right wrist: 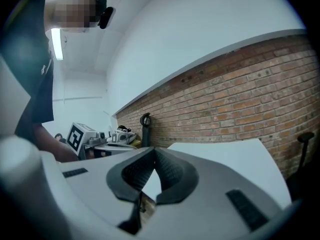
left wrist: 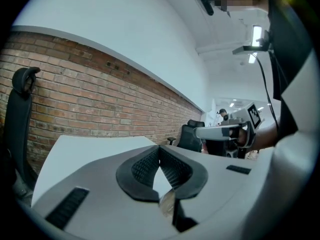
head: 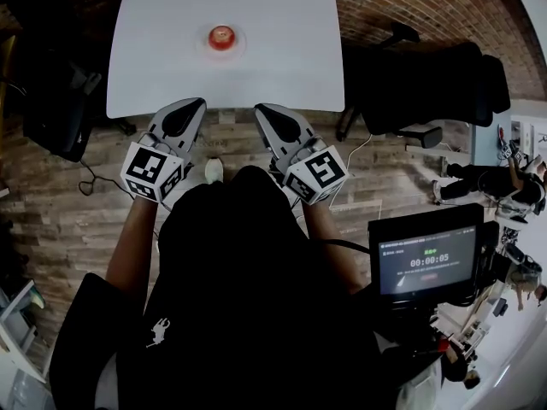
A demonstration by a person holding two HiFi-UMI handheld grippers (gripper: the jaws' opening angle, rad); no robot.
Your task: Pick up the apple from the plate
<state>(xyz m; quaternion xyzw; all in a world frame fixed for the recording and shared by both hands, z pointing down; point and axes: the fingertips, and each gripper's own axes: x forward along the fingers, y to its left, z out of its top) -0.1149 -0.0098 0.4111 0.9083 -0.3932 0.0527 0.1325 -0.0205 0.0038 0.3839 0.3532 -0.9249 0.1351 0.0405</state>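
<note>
White desk (head: 282, 67), red brick wall (left wrist: 100, 99) behind, wood-plank floor (head: 77, 203), black office chair (head: 427, 84) beside desk, ceiling strip light (left wrist: 257, 34) lit

White rectangular worktop (head: 282, 58), rounded corners, matte surface, stands on wood-plank floor (head: 77, 203). One small white plate (head: 240, 46) lies directly on worktop, centred left to right, in half farther from person, well apart from every edge.

Left gripper (head: 193, 103), right gripper (head: 263, 108) — pale grey shells, black ribbed pads (left wrist: 145, 168) at the tips, black-and-white marker cube (head: 154, 171) at each rear. Wearer — black top (head: 248, 297), small white emblem (head: 157, 332).
</note>
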